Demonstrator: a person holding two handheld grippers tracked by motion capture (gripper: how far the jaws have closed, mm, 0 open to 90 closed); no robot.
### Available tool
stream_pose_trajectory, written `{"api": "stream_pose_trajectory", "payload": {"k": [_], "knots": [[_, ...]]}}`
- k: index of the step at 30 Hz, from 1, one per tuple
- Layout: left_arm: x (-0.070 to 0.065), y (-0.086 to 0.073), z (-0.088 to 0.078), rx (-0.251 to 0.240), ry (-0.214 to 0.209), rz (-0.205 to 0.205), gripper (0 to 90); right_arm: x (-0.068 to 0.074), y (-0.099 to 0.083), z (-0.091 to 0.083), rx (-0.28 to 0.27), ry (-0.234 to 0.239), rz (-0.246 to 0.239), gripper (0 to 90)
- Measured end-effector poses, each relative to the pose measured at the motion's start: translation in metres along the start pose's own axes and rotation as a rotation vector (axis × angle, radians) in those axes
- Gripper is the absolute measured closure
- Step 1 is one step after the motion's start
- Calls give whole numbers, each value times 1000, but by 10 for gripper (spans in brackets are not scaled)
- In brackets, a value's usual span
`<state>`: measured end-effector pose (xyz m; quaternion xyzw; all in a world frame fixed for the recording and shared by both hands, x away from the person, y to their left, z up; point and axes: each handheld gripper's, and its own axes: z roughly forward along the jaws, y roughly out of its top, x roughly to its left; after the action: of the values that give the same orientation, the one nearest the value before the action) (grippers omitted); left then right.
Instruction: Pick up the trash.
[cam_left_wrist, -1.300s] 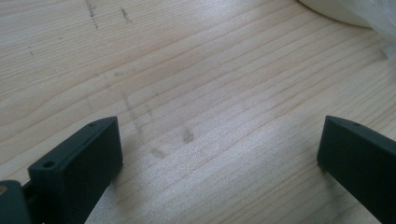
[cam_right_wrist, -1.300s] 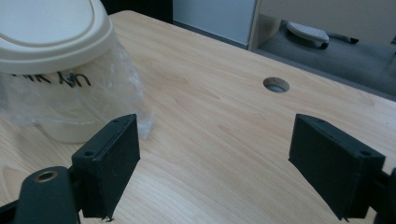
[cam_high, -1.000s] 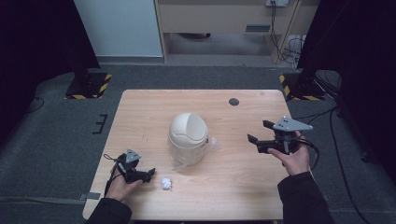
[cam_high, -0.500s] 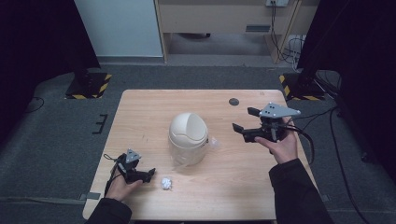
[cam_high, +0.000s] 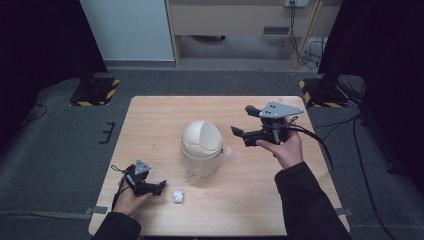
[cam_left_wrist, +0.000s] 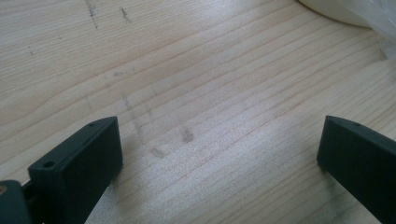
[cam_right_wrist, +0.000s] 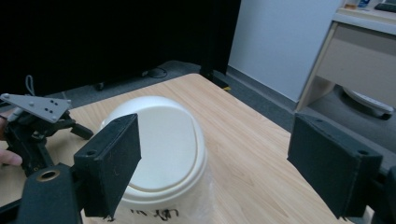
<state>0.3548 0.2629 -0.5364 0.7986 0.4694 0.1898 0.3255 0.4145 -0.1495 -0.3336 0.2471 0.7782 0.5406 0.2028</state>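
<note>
A white bin with a domed swing lid stands at the middle of the wooden table. A clear plastic liner sticks out at its right side. Near the front edge lies a small crumpled white paper ball. Just left of the ball, my left gripper rests low, open over bare wood. My right gripper hovers open to the right of the bin, jaws pointing at it. In the right gripper view the dome lies ahead of the wide-apart jaws, untouched.
The bin's base and liner are at the top right of the left gripper view. Stand bases with yellow-black stripes sit on the floor behind both back corners. A wooden cabinet and cables lie beyond.
My right gripper has moved left and away from the person, closing in on the bin's right side, jaws still open. The left gripper and the paper ball have stayed put.
</note>
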Motion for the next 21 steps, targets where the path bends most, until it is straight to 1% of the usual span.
{"api": "stream_pose_trajectory", "payload": {"k": [2,7,11,12,13,14,16,18,21], "knots": [[0,0,0,0,0,0,0,4,1,8,9,18,-3,174],[0,0,0,0,0,0,0,10,3,21,9,59,0,178],[0,0,0,0,0,0,0,13,3,27,17,73,-2,179],[0,0,0,0,0,0,0,16,2,31,11,88,9,180],[0,0,0,0,0,0,0,16,2,31,11,88,9,180],[0,0,0,0,0,0,0,18,-1,35,19,95,8,180],[0,0,0,0,0,0,0,19,-1,36,25,97,5,180],[0,0,0,0,0,0,0,21,-4,40,43,100,0,183],[0,0,0,0,0,0,0,24,-7,44,62,118,1,187]]}}
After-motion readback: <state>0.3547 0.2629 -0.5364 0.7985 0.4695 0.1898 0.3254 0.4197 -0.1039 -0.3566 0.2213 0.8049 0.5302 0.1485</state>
